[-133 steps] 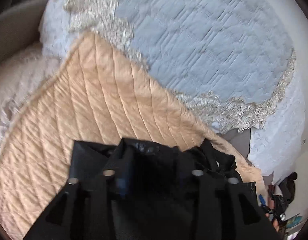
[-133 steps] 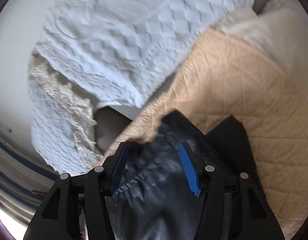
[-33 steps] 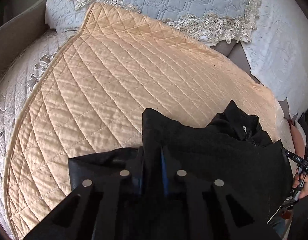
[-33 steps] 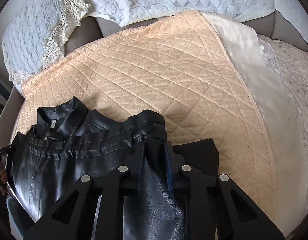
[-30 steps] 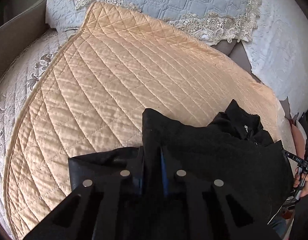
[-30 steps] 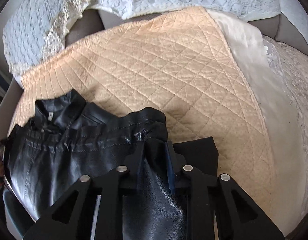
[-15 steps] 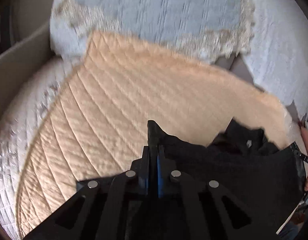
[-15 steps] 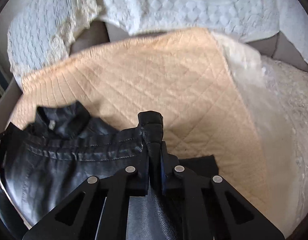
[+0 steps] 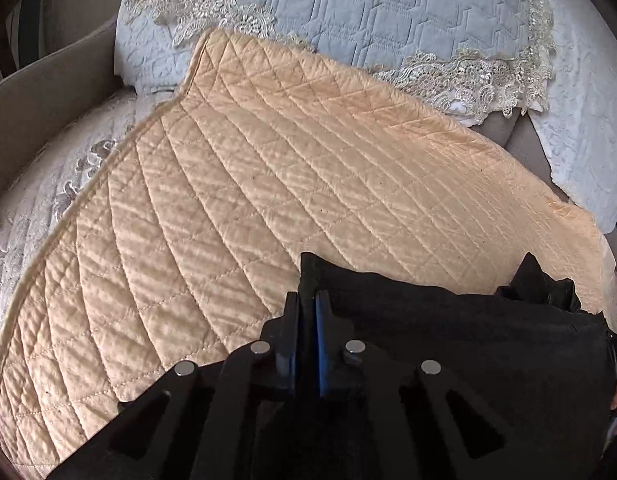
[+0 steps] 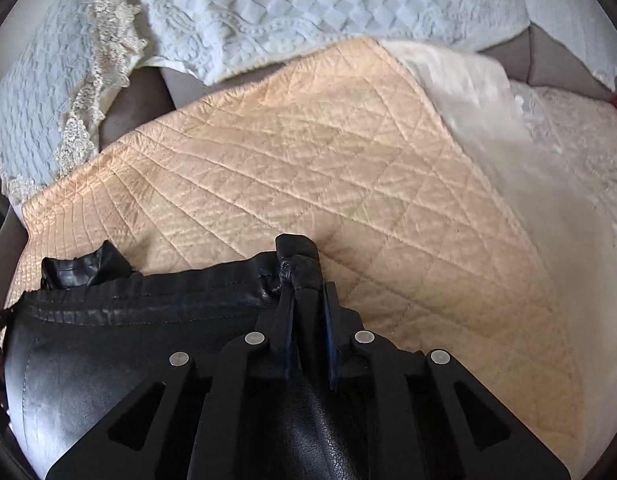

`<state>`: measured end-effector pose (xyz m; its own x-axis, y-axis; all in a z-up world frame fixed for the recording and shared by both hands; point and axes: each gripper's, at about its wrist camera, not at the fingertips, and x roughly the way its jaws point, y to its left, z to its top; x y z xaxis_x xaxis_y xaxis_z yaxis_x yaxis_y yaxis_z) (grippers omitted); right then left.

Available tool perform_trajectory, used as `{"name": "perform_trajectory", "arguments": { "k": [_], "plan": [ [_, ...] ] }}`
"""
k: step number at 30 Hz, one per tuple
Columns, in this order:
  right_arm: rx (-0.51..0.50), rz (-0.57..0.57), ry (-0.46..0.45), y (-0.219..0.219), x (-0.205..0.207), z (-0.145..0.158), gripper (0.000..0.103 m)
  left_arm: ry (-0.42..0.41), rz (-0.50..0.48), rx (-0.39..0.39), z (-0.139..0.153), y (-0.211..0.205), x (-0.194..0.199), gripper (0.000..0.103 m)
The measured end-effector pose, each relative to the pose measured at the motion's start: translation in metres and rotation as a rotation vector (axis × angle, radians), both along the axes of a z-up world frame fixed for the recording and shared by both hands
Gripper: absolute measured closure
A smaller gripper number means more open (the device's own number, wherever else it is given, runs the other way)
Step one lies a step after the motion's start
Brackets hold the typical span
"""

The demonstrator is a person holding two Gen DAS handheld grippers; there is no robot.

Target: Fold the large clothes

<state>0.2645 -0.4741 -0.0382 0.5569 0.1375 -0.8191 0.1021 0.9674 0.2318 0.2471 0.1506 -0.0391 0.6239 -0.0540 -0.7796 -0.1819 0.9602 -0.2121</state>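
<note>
— Leather first: where is the black leather jacket (image 10: 108, 352) lying?

— It is lying on the peach diamond-quilted mat (image 9: 228, 200), spreading across the mat's near edge. In the left wrist view its dull dark side is filling the frame from six round to four o'clock; in the right wrist view its shiny side is stretching from nine to six o'clock, with the collar poking up at about nine.

— What is the left gripper (image 9: 307, 308) doing?

— Its jaws are pressing almost together on a thin corner of the jacket, which is sticking up past the tips toward twelve o'clock.

— And the right gripper (image 10: 306, 296)?

— It is pinching a bunched corner of the jacket's stitched hem. Its jaws have just been easing slightly apart, yet the leather is sitting squeezed between them, a knot of it standing above the tips.

— What is lying beyond the mat?

— A pale blue quilted cover with lace trim (image 9: 388, 12) is lying at twelve o'clock in the left view; a white textured bedspread (image 10: 308, 8) at twelve in the right.
</note>
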Motion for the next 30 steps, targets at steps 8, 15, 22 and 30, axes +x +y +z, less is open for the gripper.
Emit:
{"name": "perform_trajectory", "arguments": {
  "k": [8,15,22,30],
  "plan": [
    [0.037,0.000,0.055,-0.003,0.005,0.005,0.070,0.035,0.009,-0.002,0.011,0.000,0.002,0.077],
    [0.041,-0.076,-0.137,-0.004,-0.068,0.082,0.067,-0.079,0.045,-0.040,0.065,0.020,-0.046,0.074],
    [-0.028,-0.043,-0.044,0.015,-0.120,0.041,0.073,-0.148,-0.105,0.052,0.056,-0.032,-0.121,0.071],
    [-0.007,-0.144,-0.066,-0.011,-0.131,0.025,0.100,-0.099,-0.030,0.030,0.028,-0.008,-0.124,0.086]
  ]
}}
